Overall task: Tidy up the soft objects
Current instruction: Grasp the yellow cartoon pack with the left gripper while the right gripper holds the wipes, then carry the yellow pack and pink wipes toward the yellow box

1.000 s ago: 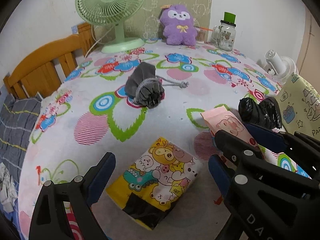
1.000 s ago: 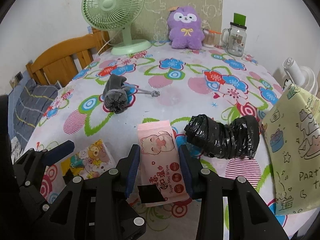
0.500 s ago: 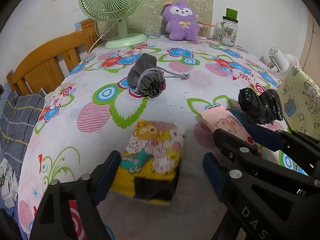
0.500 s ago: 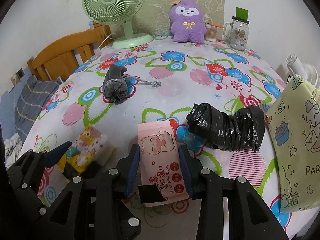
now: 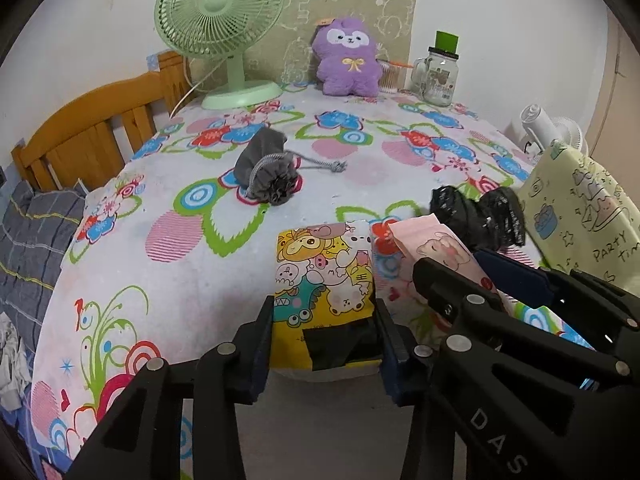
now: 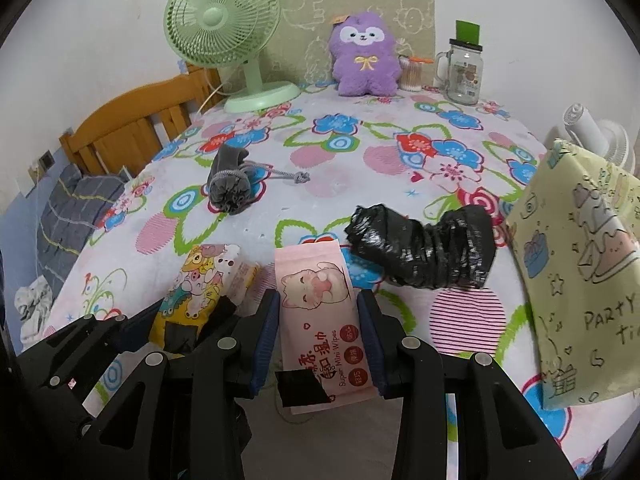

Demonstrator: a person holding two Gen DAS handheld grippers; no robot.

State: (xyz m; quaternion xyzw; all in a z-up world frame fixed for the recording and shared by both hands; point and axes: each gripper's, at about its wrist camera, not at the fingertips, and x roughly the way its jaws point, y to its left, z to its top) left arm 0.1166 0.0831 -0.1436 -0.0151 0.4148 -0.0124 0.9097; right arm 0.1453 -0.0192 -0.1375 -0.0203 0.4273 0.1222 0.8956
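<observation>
Yellow pack (image 5: 324,276): soft, glossy tissue packet printed with cartoon animals, a black tape patch near its lower edge; it sits at the near edge of the table, between the pads of the left gripper (image 5: 324,332), whose jaws have just been closing and now press both its sides.
Pink pack (image 6: 318,312): flat, smooth wet-wipes sachet with a cat drawing and a black tape strip at the bottom; clamped by the right gripper (image 6: 318,328), just beside the yellow pack.
Black bundle (image 6: 424,250): crinkled shiny plastic, rolled into a bent tube, lying just beyond the pink pack.
Grey pouch (image 5: 268,170): matte fabric drawstring bag, puckered mouth, knotted cord trailing right, mid-table.
Party bag (image 6: 580,280): pale yellow printed sheet at the right, its far side cut off by the frame.
Tablecloth (image 5: 180,264): white with bright flower and swirl print, slightly fuzzy.
Plush toy (image 5: 348,58): purple, fluffy, upright at the back.
Fan (image 5: 220,20): mint-green plastic, round grille.
Jar (image 5: 438,76): clear glass with handle; label too small to read.
Hidden: lower ends of both packs behind the gripper bodies.
</observation>
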